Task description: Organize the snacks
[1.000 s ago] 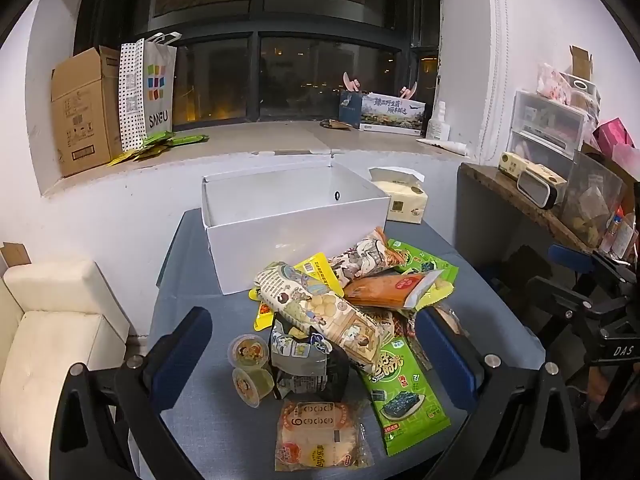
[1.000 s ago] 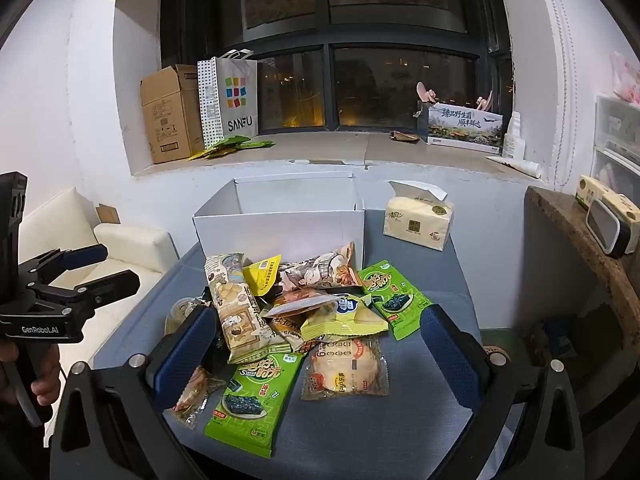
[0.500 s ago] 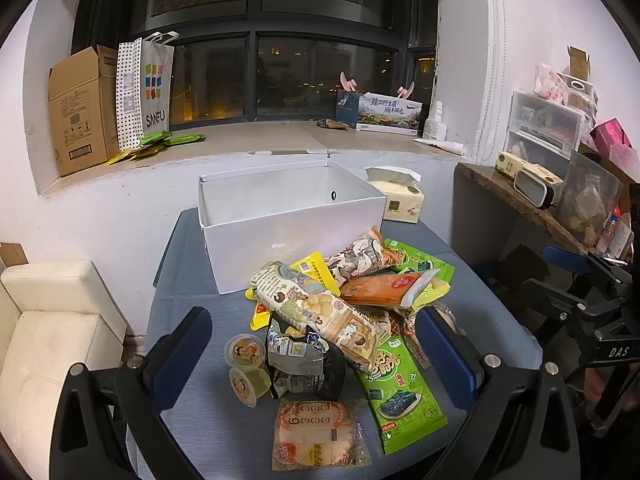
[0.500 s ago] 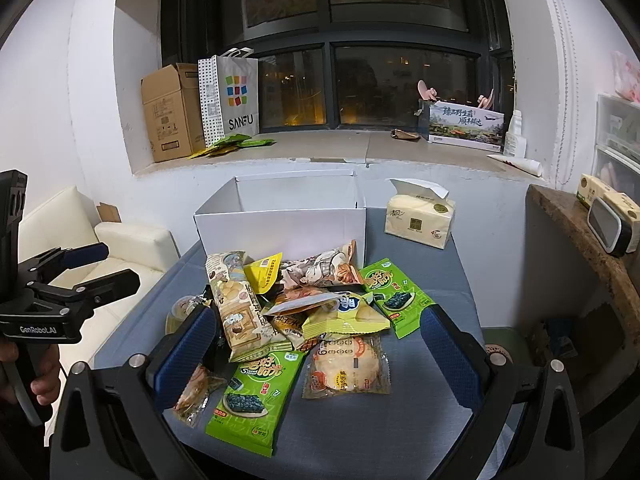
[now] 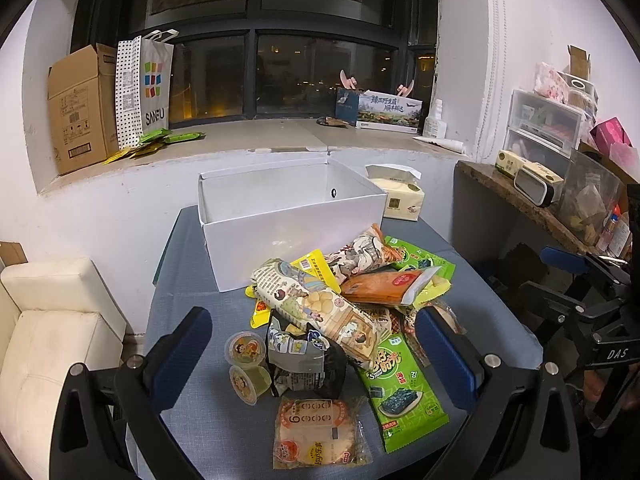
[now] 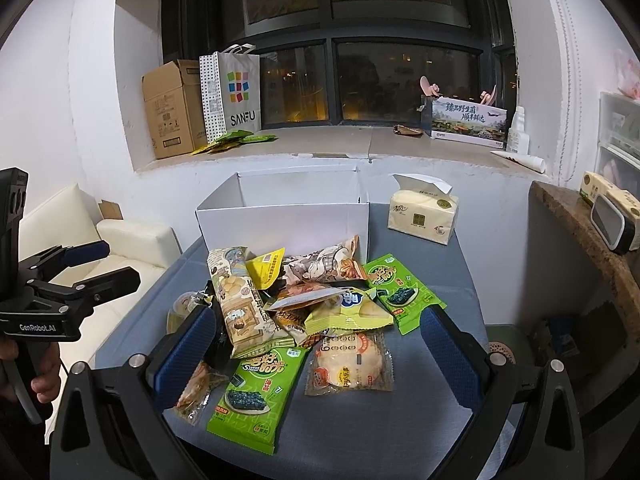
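A pile of snack packets (image 5: 340, 312) lies on the grey-blue table (image 5: 188, 304), in front of an open white box (image 5: 288, 216) with nothing visible inside. The pile holds green seaweed packs (image 6: 256, 388), a round rice cracker pack (image 6: 350, 364), a long biscuit pack (image 6: 240, 304), and two jelly cups (image 5: 245, 364). My left gripper (image 5: 316, 356) is open, above the near side of the pile, holding nothing. My right gripper (image 6: 316, 348) is open, above the pile's near edge, holding nothing. The left gripper also shows in the right wrist view (image 6: 100, 264).
A tissue pack (image 6: 423, 218) sits on the table right of the box. A white sofa (image 5: 44, 336) stands left of the table, a stone shelf (image 6: 588, 240) with items to the right. The windowsill behind holds a cardboard box (image 6: 172, 108) and a paper bag (image 6: 232, 92).
Both grippers have shifted only slightly; the views drift a little. The snacks and box have not moved.
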{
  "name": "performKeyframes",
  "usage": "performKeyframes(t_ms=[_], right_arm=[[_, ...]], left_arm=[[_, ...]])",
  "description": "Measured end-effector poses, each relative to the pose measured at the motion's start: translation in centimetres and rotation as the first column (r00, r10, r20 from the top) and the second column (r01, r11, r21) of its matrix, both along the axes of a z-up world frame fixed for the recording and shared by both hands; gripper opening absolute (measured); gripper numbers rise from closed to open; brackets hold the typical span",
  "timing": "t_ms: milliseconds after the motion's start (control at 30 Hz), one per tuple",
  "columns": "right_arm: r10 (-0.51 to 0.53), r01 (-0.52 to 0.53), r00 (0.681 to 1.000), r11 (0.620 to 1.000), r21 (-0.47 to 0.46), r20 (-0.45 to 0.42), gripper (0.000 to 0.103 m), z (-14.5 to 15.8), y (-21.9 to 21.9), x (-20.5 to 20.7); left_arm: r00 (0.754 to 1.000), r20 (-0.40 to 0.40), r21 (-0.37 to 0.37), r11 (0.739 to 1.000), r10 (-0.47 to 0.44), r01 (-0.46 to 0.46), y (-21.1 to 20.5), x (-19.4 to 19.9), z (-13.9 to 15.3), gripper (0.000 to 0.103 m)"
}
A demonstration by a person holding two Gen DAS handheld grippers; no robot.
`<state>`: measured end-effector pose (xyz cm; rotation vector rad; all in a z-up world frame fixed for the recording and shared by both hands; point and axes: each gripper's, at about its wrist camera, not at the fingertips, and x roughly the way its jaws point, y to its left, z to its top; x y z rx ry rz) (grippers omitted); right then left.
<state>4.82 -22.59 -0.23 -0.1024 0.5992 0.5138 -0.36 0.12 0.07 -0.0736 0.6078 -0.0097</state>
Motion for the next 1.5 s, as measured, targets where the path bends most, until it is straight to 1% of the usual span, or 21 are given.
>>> performKeyframes(t_ms=[1167,1300,1500], right_arm=[[0.053,-0.053,0.998,0.999,-0.002,-0.024,0.103,-0.7,0.6,-0.2],[0.061,-0.061,0.998,0.998,-0.001,-0.033,0.103,-0.9,0.7,-0.1],[0.106,-0.106,0.992,0.994,0.018,-0.067,0.103,-1.3,1.0,0.2]], left_arm=[[1.000,-0.003,0.001,1.000,-0.004,0.004,-0.1,0.0,-0.1,0.103],[1.000,-0.002,-0.003,1.000,-0.004,0.004,0.0,0.0,-0.1,0.103],[1.000,0.000,-0.003,1.000,-0.013,0.013,0.1,-0.1,-0.3,0.103]])
